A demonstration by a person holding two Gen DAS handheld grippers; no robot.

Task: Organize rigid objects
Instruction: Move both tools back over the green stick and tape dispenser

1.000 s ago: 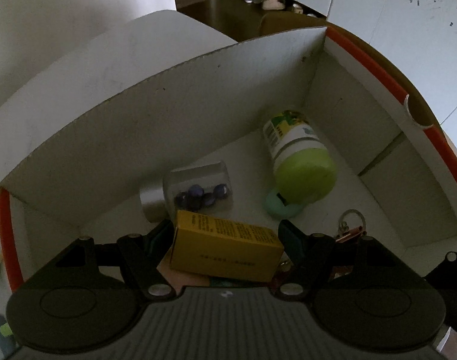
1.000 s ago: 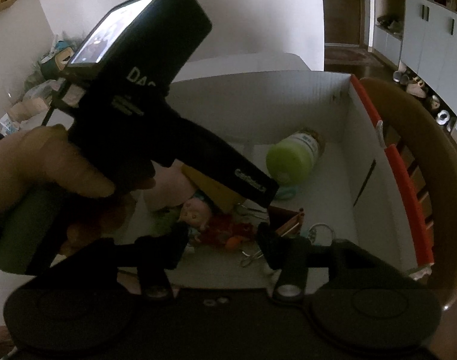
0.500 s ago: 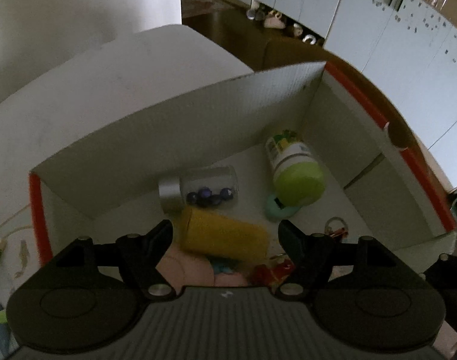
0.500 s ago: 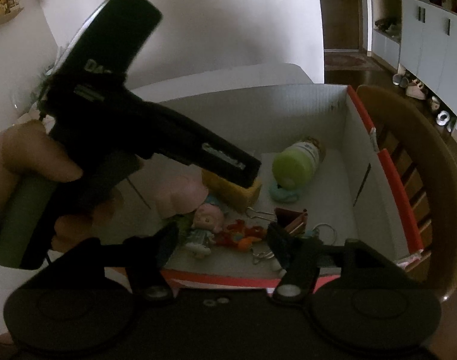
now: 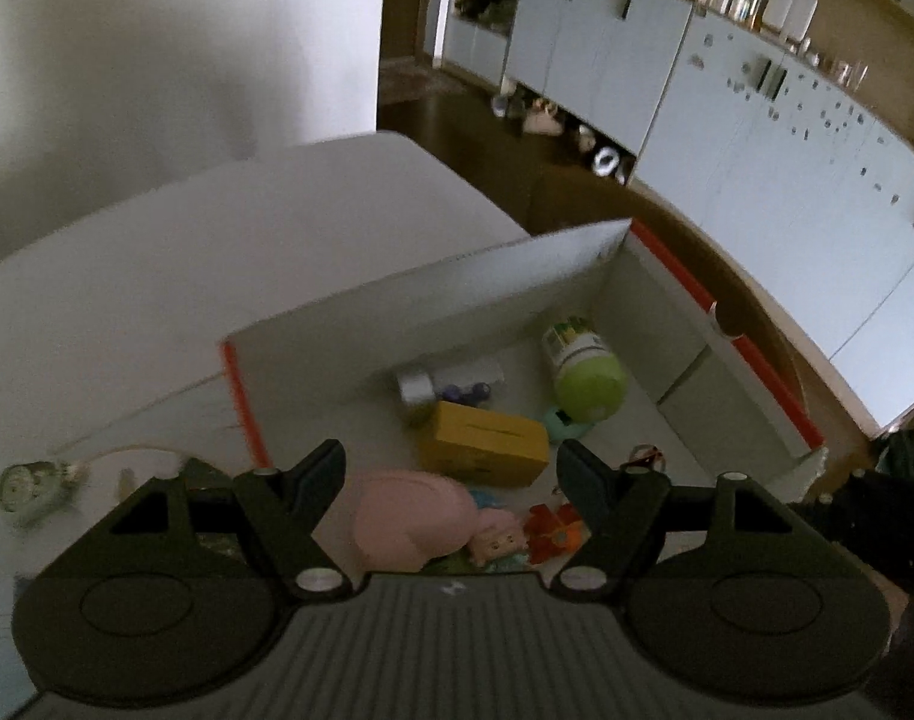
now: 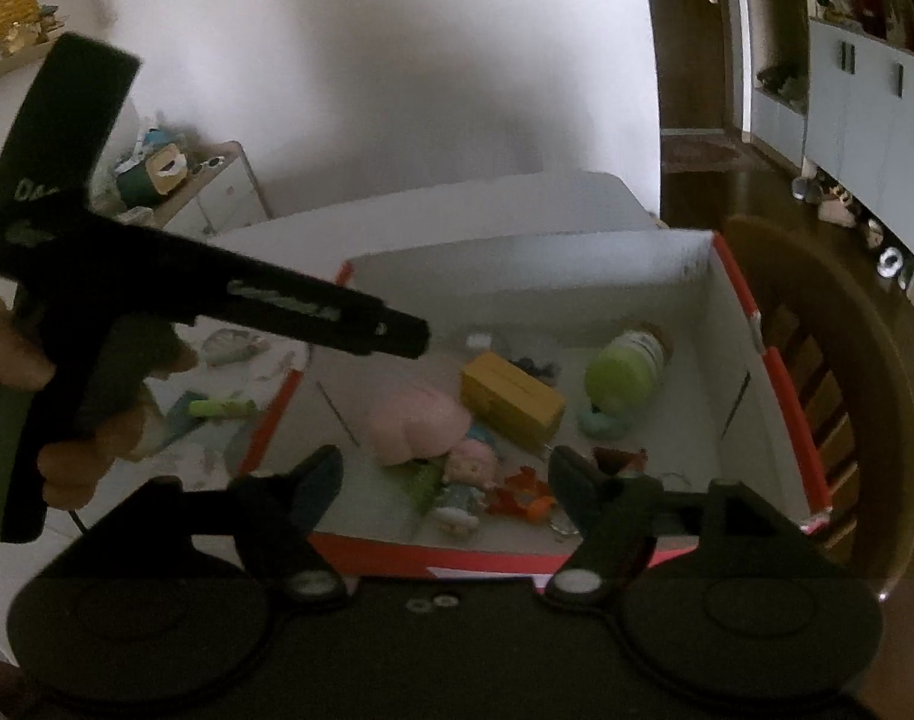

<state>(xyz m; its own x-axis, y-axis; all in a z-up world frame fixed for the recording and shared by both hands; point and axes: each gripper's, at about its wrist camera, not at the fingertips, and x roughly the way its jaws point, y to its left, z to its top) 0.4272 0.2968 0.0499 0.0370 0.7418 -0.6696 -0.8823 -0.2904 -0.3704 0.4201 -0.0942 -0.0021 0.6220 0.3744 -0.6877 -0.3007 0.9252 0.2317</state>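
A white cardboard box (image 5: 457,294) with orange edges stands on the table and holds the objects. Among them are a yellow carton (image 5: 487,444), a green-lidded jar (image 5: 586,369) on its side, a clear jar (image 5: 444,387) with a silver lid, a pink soft piece (image 5: 408,516), a small doll (image 6: 469,468) and an orange toy (image 6: 526,495). My left gripper (image 5: 450,468) hangs open and empty above the box's near left corner. Over the box's near edge, my right gripper (image 6: 444,468) has nothing between its jaws, which are opening. In the right wrist view the left gripper (image 6: 408,339) shows from the side, held by a hand (image 6: 12,354).
A wooden chair (image 6: 847,420) stands against the box's right side. Small clutter lies on the white table (image 5: 156,300) left of the box, including a green tube (image 6: 222,407) and a small round item on a cord (image 5: 27,483). Pale cabinets (image 5: 757,120) line the far wall.
The yellow carton, earlier between my left fingers, now lies on the box floor. My left gripper has risen and drawn back to the left. My right gripper has risen and its jaws have widened.
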